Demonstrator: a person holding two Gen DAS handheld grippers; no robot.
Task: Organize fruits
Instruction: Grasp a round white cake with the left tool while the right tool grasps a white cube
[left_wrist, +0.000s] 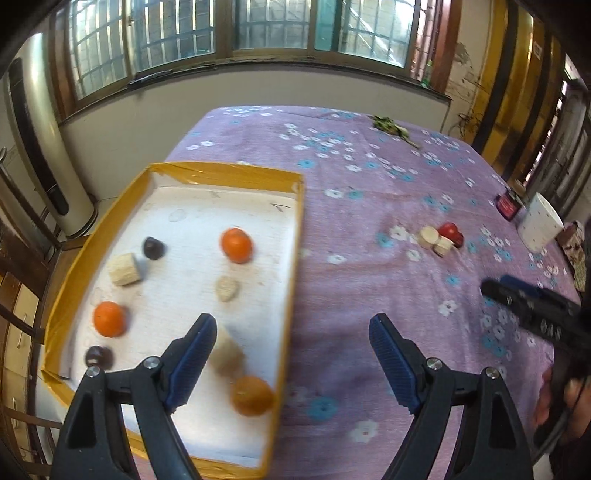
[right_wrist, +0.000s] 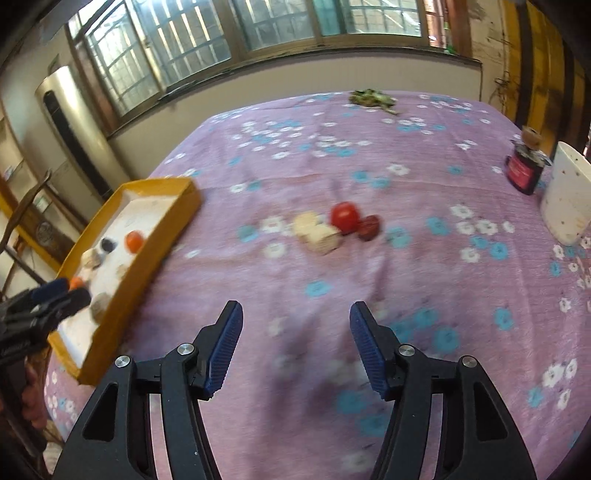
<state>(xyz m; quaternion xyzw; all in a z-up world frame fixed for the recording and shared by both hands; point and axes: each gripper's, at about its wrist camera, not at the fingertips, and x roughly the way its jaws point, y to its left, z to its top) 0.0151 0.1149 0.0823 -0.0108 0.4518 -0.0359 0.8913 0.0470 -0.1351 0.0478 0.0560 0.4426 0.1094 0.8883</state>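
Note:
A yellow-rimmed tray with a white floor sits on the left of the table; it also shows in the right wrist view. In it lie three oranges, two dark plums and several pale cut chunks. My left gripper is open and empty, hovering over the tray's right rim above an orange. On the cloth lie two pale chunks, a red fruit and a smaller dark-red fruit. My right gripper is open and empty, short of that group.
The table has a purple flowered cloth. A white dotted cup and a dark jar stand at the right edge. A green sprig lies at the far side. A window wall and a standing appliance are behind.

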